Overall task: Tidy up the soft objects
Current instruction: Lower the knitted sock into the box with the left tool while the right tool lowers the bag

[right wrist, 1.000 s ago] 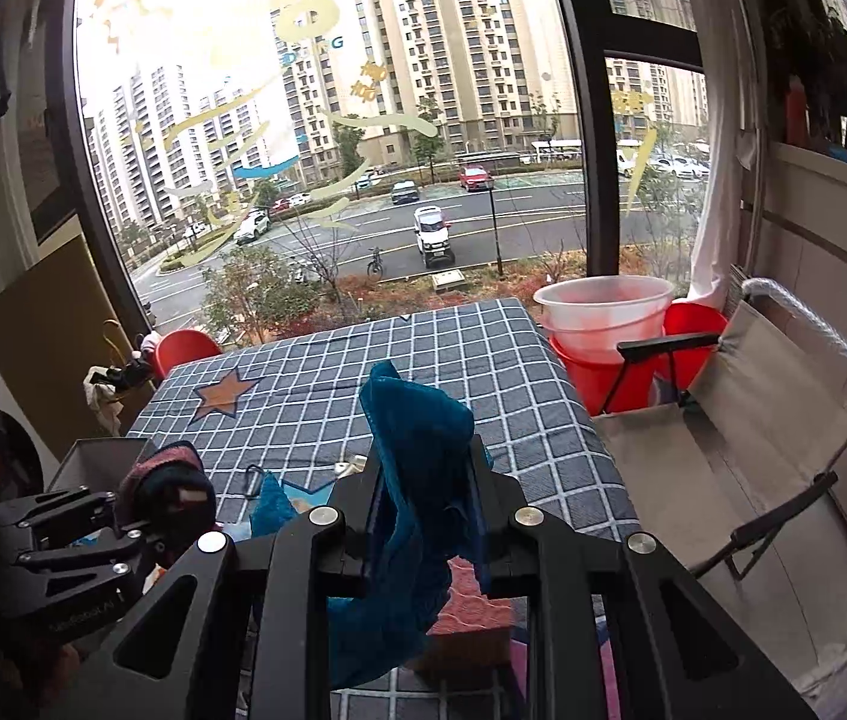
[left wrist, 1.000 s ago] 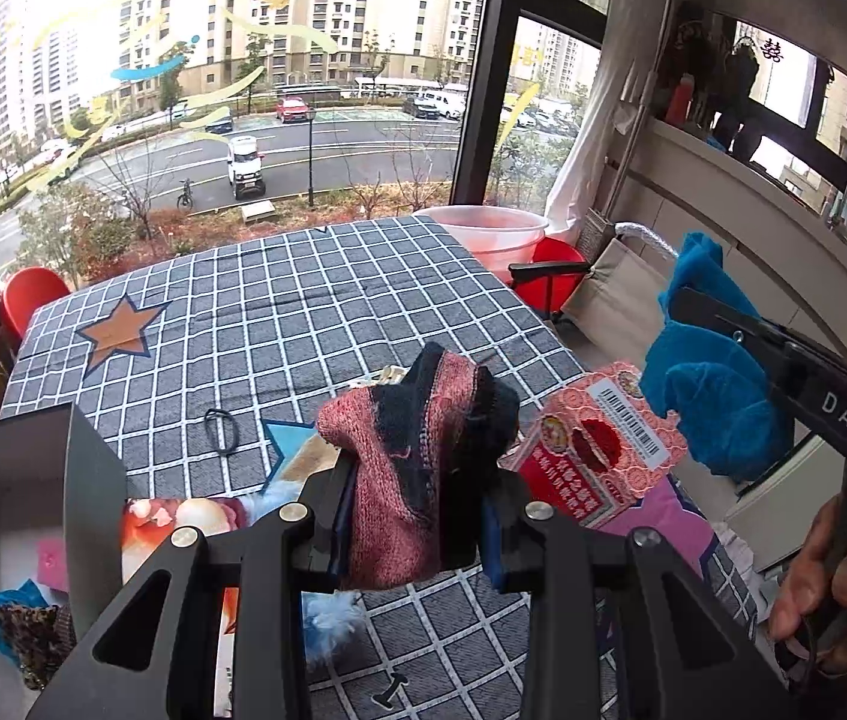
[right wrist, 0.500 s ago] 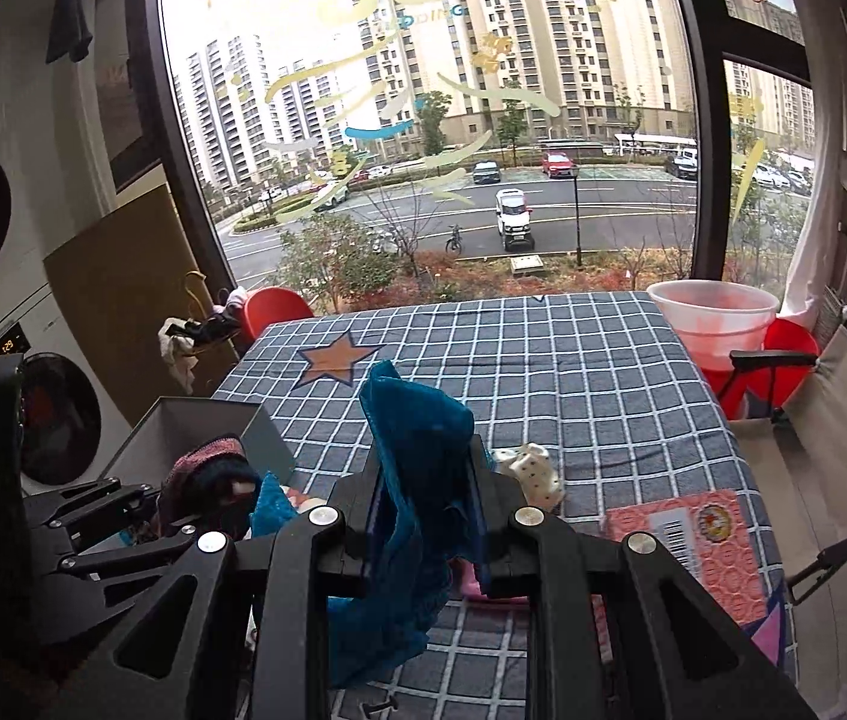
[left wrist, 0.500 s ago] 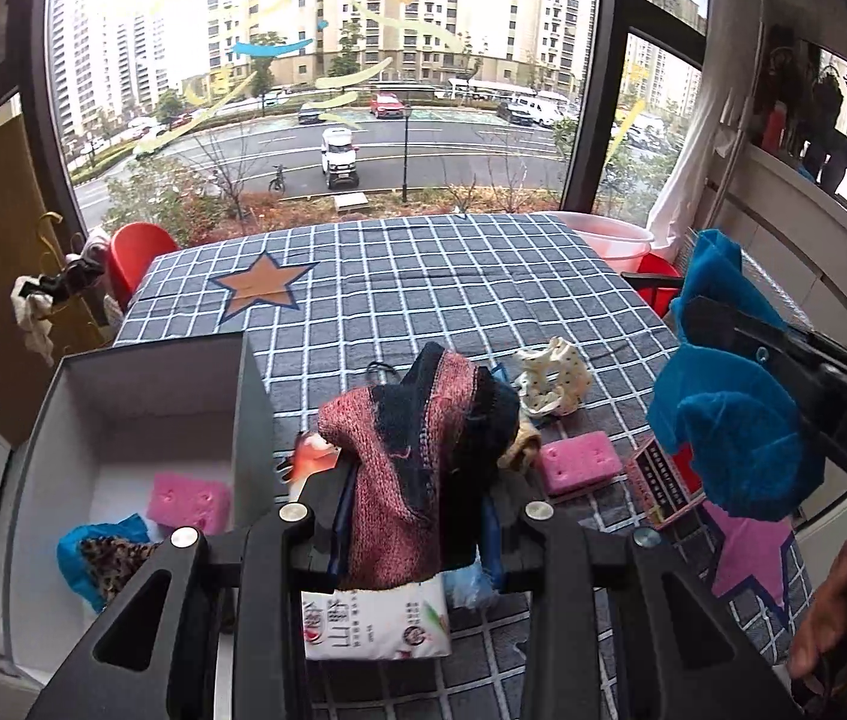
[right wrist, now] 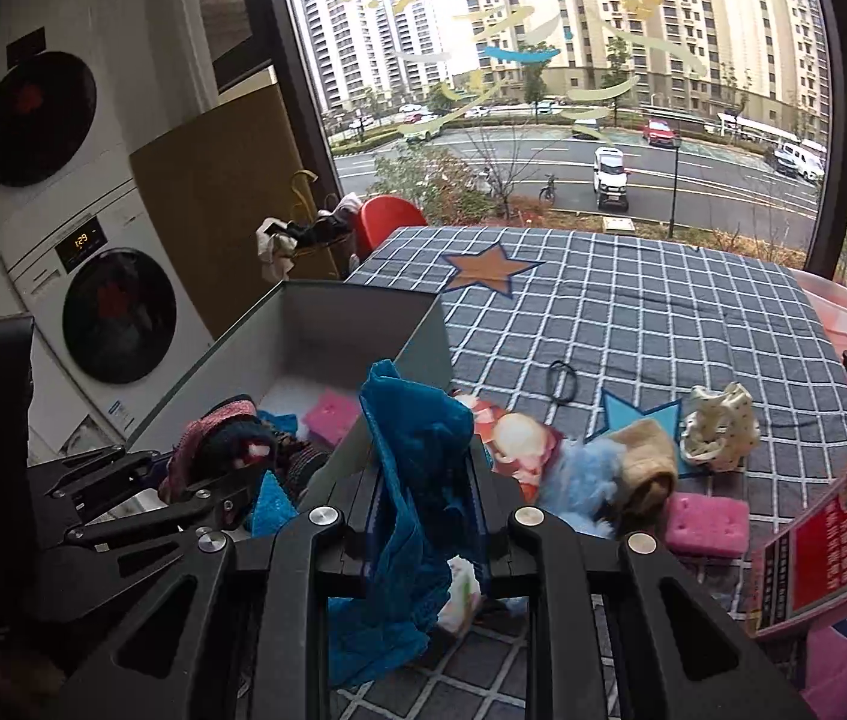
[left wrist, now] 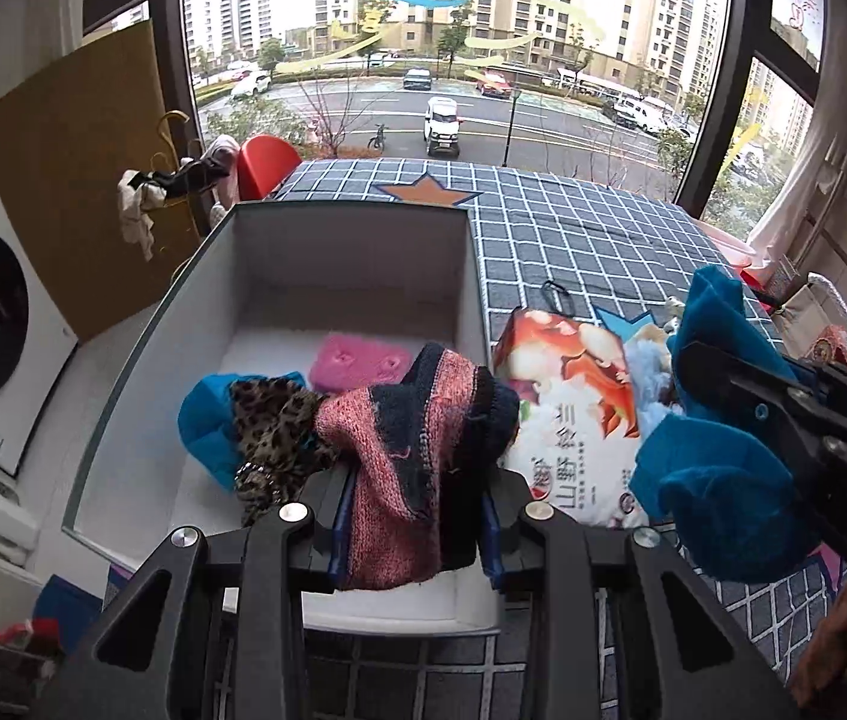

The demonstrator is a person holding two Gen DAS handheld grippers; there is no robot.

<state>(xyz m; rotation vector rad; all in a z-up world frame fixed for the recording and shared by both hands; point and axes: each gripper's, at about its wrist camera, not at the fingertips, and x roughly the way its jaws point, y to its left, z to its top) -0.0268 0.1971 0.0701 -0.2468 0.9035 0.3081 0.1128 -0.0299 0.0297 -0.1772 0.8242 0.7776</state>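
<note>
With each hand-held gripper clamped on its load, lower the left hand-held gripper [left wrist: 408, 531] holding the pink knit sock [left wrist: 405, 450] into the white box [left wrist: 351, 240] before letting go, then bring the right hand-held gripper [right wrist: 423, 519] with its blue cloth [right wrist: 417, 480] leftward past the near wall.

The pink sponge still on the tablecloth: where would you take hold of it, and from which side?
Grip the pink sponge across its two long sides, coming from above. It lies flat with its broad face up, and the tan sock crowds its left end.
</note>
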